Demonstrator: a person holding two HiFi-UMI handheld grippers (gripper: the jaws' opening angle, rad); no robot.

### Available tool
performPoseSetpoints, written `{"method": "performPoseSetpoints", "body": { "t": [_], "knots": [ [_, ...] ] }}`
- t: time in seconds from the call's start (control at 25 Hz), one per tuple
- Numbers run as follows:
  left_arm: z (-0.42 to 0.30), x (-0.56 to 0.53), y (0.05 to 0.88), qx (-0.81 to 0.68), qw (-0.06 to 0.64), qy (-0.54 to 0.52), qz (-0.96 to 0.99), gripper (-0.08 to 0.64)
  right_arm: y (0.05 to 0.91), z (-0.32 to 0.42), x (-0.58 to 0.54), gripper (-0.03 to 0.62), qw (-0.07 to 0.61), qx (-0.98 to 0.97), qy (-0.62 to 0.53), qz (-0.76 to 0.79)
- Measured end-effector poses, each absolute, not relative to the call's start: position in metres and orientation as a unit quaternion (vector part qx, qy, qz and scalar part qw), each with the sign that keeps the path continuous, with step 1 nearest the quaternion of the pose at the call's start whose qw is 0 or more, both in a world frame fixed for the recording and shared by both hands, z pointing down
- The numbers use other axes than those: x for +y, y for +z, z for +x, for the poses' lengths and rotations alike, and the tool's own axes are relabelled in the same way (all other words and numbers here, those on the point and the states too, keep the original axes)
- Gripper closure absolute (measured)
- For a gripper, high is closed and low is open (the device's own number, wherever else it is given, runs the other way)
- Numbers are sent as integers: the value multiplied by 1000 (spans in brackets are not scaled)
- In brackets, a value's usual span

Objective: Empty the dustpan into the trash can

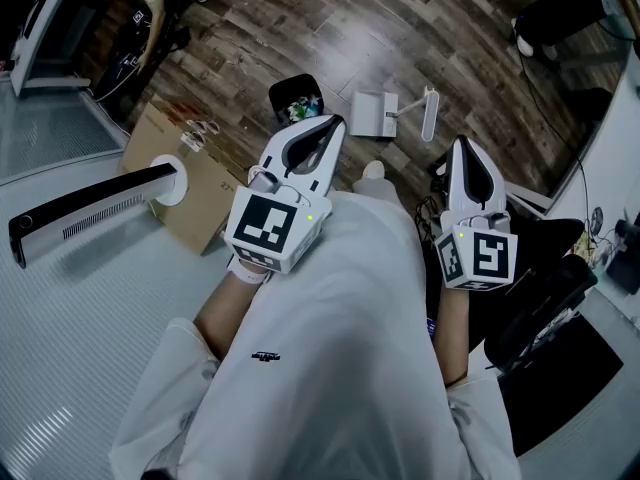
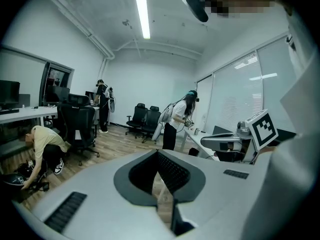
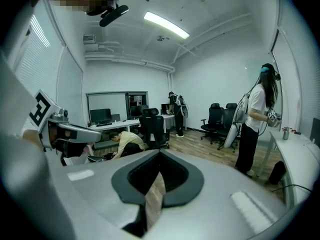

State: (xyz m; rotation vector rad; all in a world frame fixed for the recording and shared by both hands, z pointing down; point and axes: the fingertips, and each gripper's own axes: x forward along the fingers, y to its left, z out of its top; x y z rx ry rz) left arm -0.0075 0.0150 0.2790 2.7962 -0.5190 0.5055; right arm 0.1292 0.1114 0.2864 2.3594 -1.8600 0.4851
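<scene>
Head view: white dustpan (image 1: 372, 114) lies on the wood floor (image 1: 420, 28), just right of the small black trash can (image 1: 296, 96) and apart from it. Its long handle (image 1: 428, 110) sticks out to the right. The can holds coloured scraps. The pan shows too small to tell whether anything lies in it, so this fits a loaded pan waiting as well as an emptied one set back down. Flattened cardboard (image 1: 190, 198) lies left of the can.

Left claw (image 1: 333, 121) and right claw (image 1: 462, 144) are held in front of the person's body, well apart from the pan, touching nothing. Each gripper view shows the jaws closed tip to tip with nothing between.

Handling, as a judgement:
- The pan looks like thin stiff plastic, light and smooth, so likely slippery under the pads.
- The best hold is the handle, close to where it joins the pan, so the pan won't swing.
- The can looks light too and may slide or tip if bumped.
</scene>
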Motion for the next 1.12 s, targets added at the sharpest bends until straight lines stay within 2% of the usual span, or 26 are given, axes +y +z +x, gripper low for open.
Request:
{"method": "performPoseSetpoints", "body": {
  "t": [0.88,1.12],
  "knots": [
    [-5,6,276,-190,118,175,959,552,290,132,99,581,49,-628,164,759],
    [-8,-3,276,-191,109,179,959,552,291,131,94,581,90,-637,140,752]
  ]
}}
